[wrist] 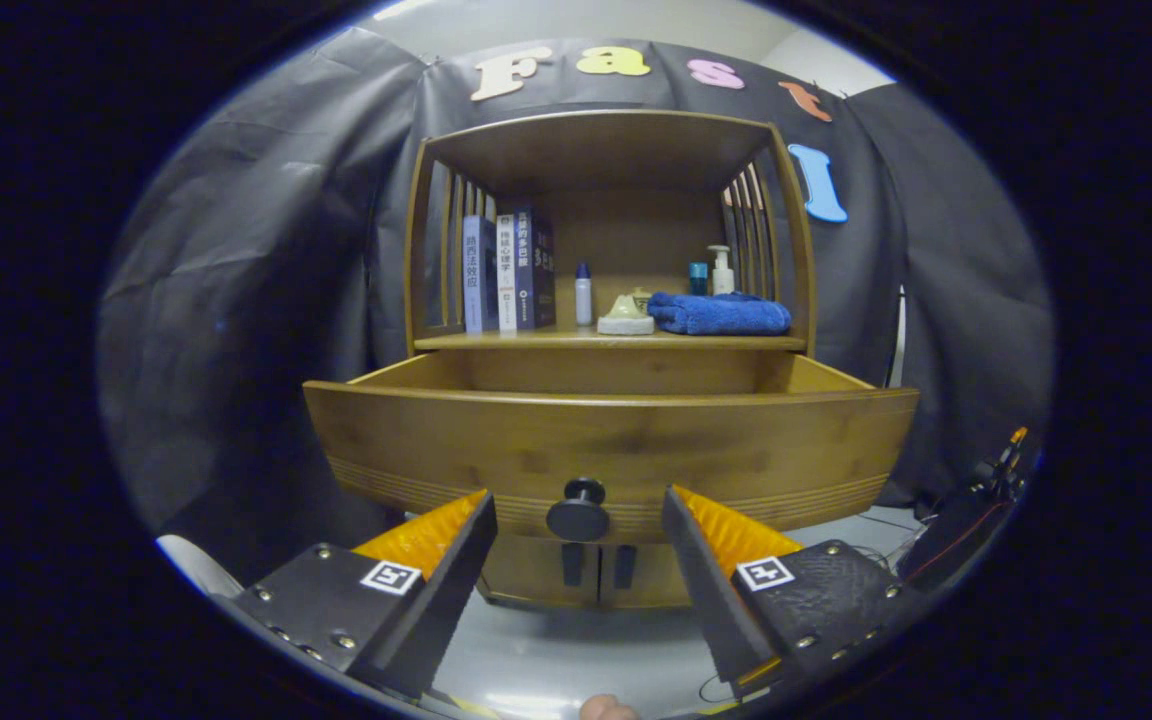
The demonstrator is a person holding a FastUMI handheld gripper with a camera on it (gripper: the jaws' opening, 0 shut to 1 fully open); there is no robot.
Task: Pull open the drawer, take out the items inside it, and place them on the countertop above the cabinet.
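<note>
Wooden drawer (606,440) stands pulled out, its knob (578,512) between the spread, empty tongs (579,505).

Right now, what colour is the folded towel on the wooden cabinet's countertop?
Blue; the folded towel shows best in the gripper view, beyond the open gripper.

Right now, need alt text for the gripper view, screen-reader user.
A wooden drawer stands pulled open from a small cabinet, its round knob between the open jaws of the gripper, which touch nothing. On the countertop above sit upright books, small bottles and a folded blue towel; the drawer's contents are hidden.
</note>
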